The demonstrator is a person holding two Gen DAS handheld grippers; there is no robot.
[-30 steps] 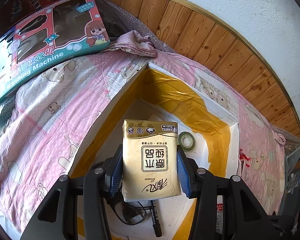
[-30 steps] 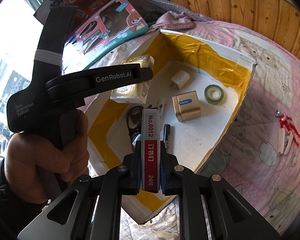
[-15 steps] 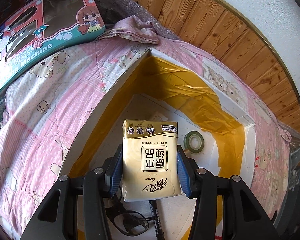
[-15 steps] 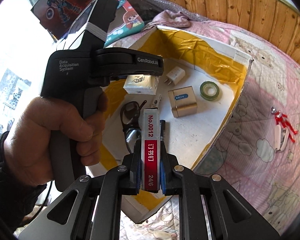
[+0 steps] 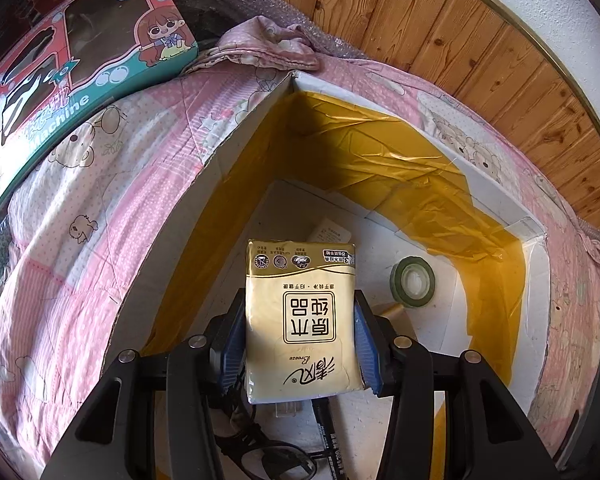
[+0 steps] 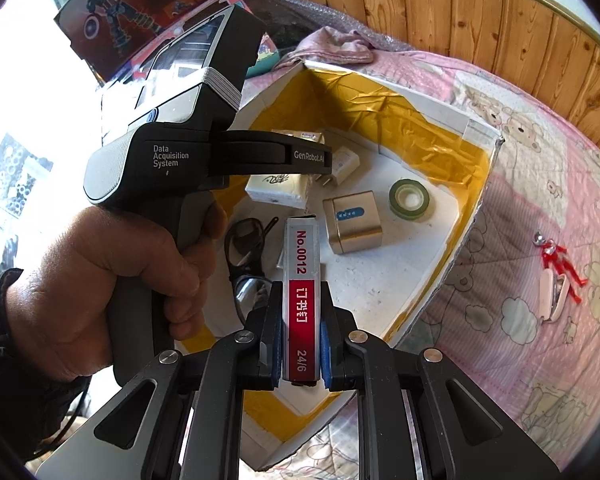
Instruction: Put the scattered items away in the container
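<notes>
Lowering both loads into the box (image 6: 476,196) is the step in hand. Left gripper (image 5: 300,340): jaws closed on the tissue pack (image 5: 302,320), held over the box floor on the side away from the tape roll (image 5: 413,286); set it flat on bare floor before letting go. Right gripper (image 6: 302,344): jaws pinched on the staple box (image 6: 303,280), held above the box's near end. Already inside: tape roll, gold tin (image 6: 353,222), white charger (image 6: 342,164), glasses (image 6: 246,264), a marker (image 5: 334,436). Outside the box, on the bed quilt (image 6: 540,360): a small red figure (image 6: 562,262) beside a white clip-like thing (image 6: 550,294).

A pink quilt (image 5: 100,208) covers the bed; 2 toy boxes (image 6: 140,4) lean near wood panelling (image 5: 480,40).
</notes>
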